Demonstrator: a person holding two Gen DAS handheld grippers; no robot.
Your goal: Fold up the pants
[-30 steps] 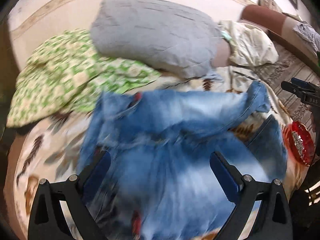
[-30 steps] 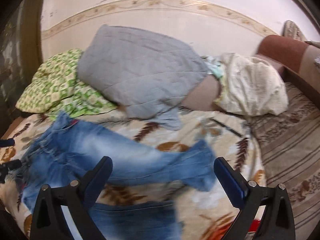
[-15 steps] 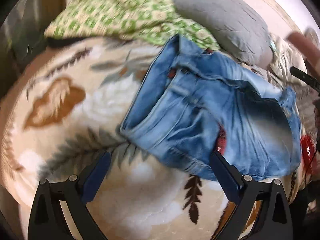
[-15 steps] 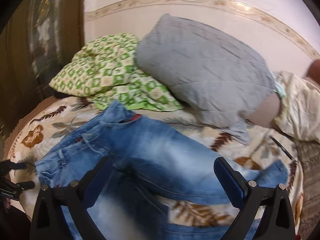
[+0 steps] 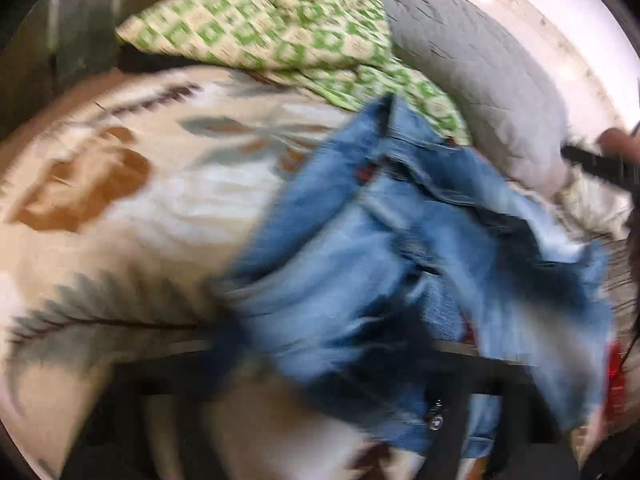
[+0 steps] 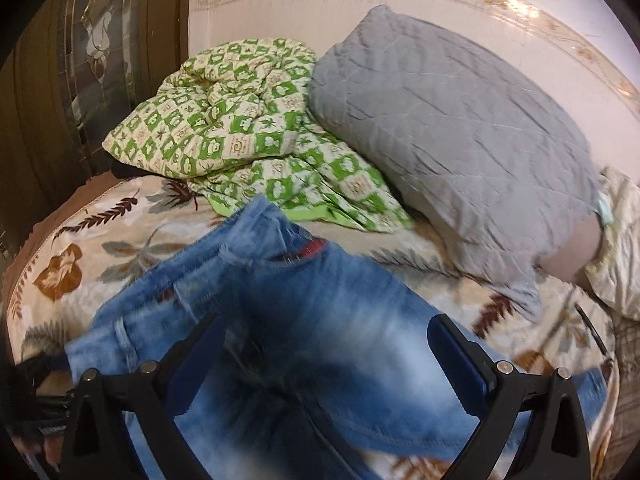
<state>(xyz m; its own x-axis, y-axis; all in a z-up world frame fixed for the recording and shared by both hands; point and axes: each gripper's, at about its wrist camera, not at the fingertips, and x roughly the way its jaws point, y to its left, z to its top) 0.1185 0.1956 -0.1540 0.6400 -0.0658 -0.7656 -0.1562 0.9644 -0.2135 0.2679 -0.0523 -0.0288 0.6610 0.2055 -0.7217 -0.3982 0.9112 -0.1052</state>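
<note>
Right claw (image 6: 320, 360) gaping over jeans (image 6: 320, 312), waistband upper left, legs lower right; left claw (image 5: 328, 360) just closing, denim between, grip untellable through blur; red label (image 6: 314, 247) unreadable.

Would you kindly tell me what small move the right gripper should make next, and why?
Probably lower the right gripper and close it on the jeans. Its jaws stand open with denim showing between them, and the jeans lie rumpled and unfolded on the blanket, so it likely needs a grip before any fold.
</note>
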